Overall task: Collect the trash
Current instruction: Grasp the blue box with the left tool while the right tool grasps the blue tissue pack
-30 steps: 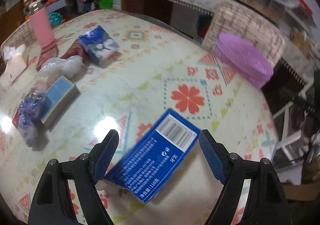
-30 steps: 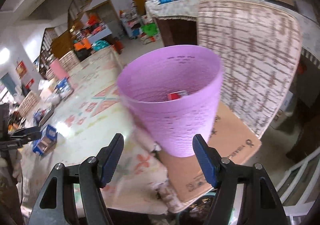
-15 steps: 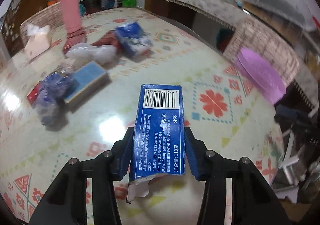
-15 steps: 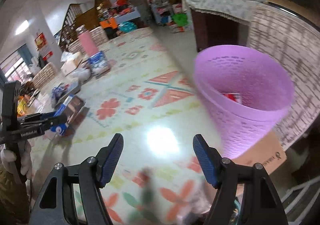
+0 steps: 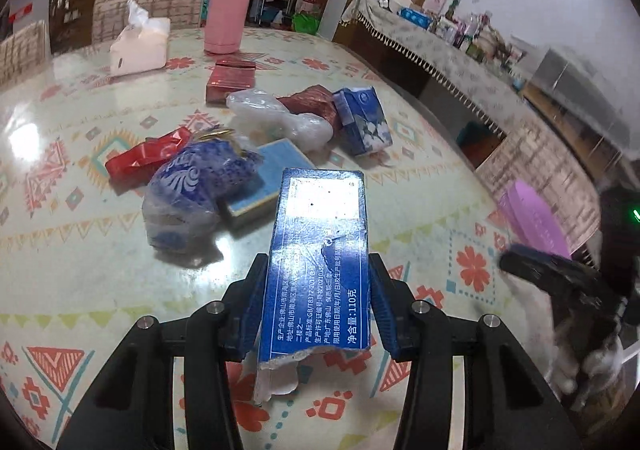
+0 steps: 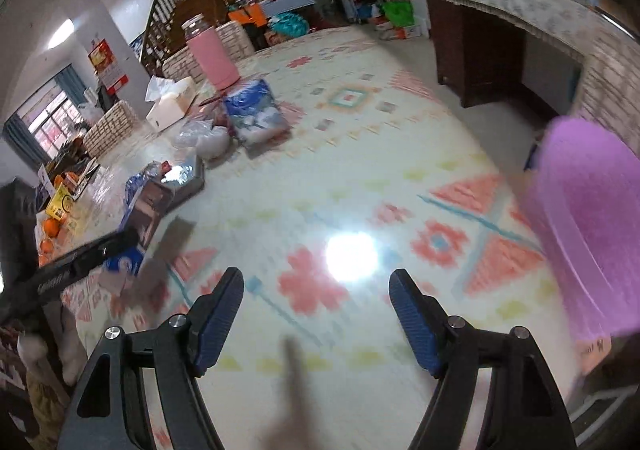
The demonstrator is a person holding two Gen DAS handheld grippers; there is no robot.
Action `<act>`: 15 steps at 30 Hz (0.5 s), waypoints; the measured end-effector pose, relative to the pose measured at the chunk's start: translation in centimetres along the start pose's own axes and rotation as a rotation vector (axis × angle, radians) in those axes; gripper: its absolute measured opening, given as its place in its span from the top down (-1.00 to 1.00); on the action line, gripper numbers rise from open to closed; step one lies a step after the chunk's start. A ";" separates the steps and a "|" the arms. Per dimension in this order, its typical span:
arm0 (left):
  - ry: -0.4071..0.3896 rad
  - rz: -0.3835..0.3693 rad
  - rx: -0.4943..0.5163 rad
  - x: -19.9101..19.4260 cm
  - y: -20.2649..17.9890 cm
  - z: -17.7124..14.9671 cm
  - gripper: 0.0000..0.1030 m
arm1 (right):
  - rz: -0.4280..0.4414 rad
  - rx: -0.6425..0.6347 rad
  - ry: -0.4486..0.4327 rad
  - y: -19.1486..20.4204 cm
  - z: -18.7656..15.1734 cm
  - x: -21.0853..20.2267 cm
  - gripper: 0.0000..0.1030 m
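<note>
so, held: left gripper [image 5: 316,310] clamps blue box [image 5: 320,262], long axis pointing far
bin: purple bin [image 5: 536,217] lies right
right gripper [image 6: 316,322]: empty, jaws opening

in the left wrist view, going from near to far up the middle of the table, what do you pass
left gripper shut on the blue carton → light blue box → white plastic bag → dark red box → pink thermos near the table's far edge.
</note>
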State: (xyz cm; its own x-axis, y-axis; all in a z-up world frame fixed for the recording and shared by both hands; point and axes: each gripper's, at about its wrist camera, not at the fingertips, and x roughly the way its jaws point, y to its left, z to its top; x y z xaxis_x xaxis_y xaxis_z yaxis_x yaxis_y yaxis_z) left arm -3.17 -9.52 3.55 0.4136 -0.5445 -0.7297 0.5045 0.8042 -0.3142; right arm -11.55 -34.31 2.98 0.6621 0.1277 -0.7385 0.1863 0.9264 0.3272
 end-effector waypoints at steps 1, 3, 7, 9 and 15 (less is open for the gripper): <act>0.006 -0.019 -0.018 0.0 0.4 -0.1 0.09 | 0.000 -0.014 -0.001 0.7 0.9 0.7 -0.55; 0.013 -0.045 -0.038 0.1 0.8 -0.1 0.09 | 0.001 -0.047 -0.002 2.2 3.1 2.4 -0.57; 0.011 -0.047 -0.039 0.2 0.5 -0.4 0.09 | -0.023 -0.100 -0.007 4.4 7.1 5.9 -0.63; 0.016 -0.053 -0.043 0.3 0.5 -0.4 0.09 | -0.048 -0.126 -0.015 5.5 8.8 7.5 -0.63; 0.036 -0.073 -0.066 0.6 0.8 -0.5 0.09 | -0.154 -0.208 -0.030 7.3 11.7 11.4 -0.73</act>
State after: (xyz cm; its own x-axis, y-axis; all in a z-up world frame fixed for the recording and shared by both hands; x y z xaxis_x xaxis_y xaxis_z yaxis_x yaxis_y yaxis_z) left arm -2.93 -9.05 2.55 0.3497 -0.5940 -0.7245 0.4803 0.7776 -0.4058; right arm 5.81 -30.23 3.83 0.6592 -0.0284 -0.7514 0.1356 0.9874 0.0816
